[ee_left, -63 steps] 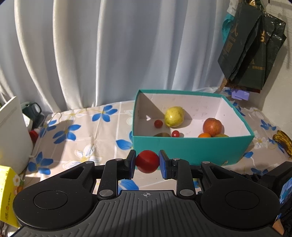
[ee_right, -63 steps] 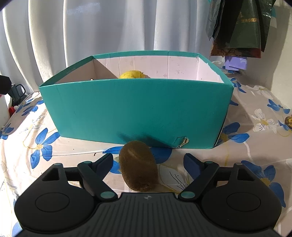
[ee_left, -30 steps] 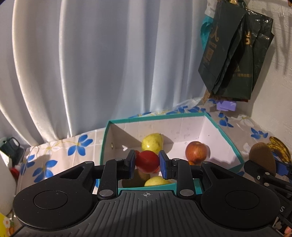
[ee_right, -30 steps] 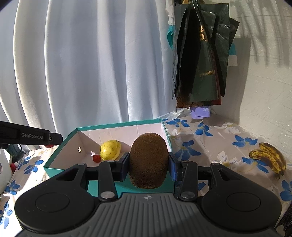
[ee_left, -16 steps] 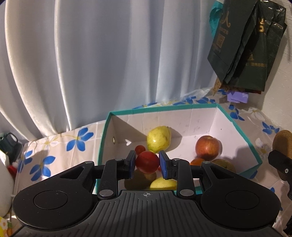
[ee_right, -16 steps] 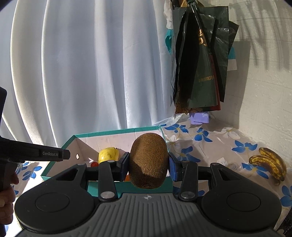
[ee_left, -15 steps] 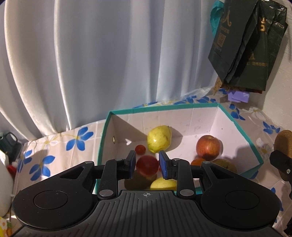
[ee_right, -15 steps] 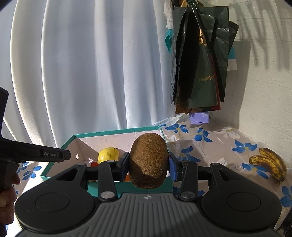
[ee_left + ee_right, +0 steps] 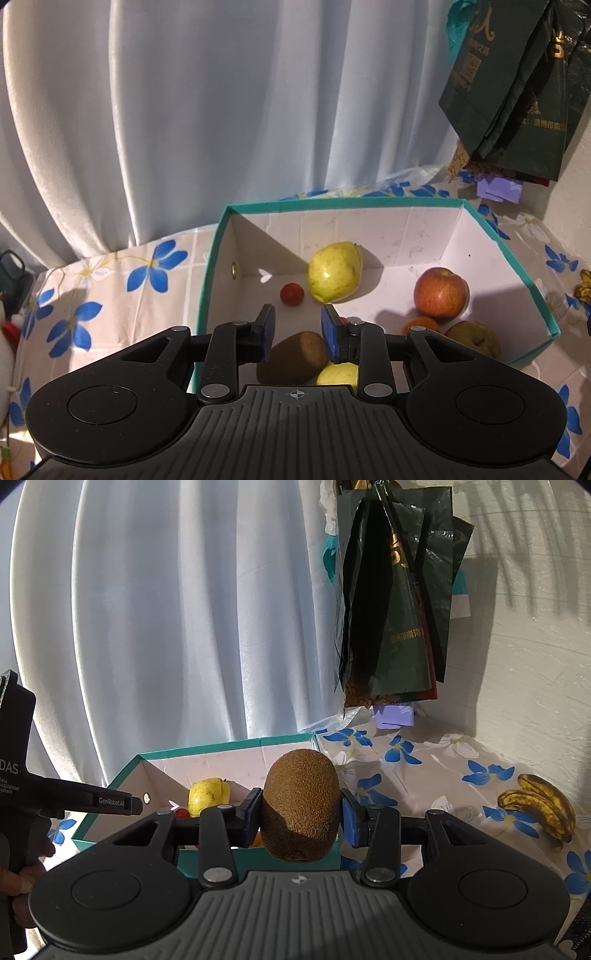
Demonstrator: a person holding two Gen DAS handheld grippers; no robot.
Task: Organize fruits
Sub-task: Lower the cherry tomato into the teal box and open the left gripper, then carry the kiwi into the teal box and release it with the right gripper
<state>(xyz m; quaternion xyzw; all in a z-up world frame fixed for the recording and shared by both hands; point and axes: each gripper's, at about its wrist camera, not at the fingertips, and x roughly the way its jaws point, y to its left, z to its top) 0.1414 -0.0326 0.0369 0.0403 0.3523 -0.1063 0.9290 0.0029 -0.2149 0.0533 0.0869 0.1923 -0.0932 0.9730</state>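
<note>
Two grippers over teal box [image 9: 532, 284]. Left gripper [image 9: 297, 328]: jaws apart, empty, above a kiwi [image 9: 291, 357] lying inside. Right gripper [image 9: 301, 814]: clamped on second kiwi [image 9: 300, 805], held upright above the box's near wall.

Dim, curtain [image 9: 221, 122] backlit, hard shadows, fisheye-warped edges.

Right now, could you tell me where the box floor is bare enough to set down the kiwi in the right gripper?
The held kiwi fits best on the bare floor of the teal box between the pear and the red apple. The near side is crowded: another kiwi, a yellow fruit and an orange.
</note>
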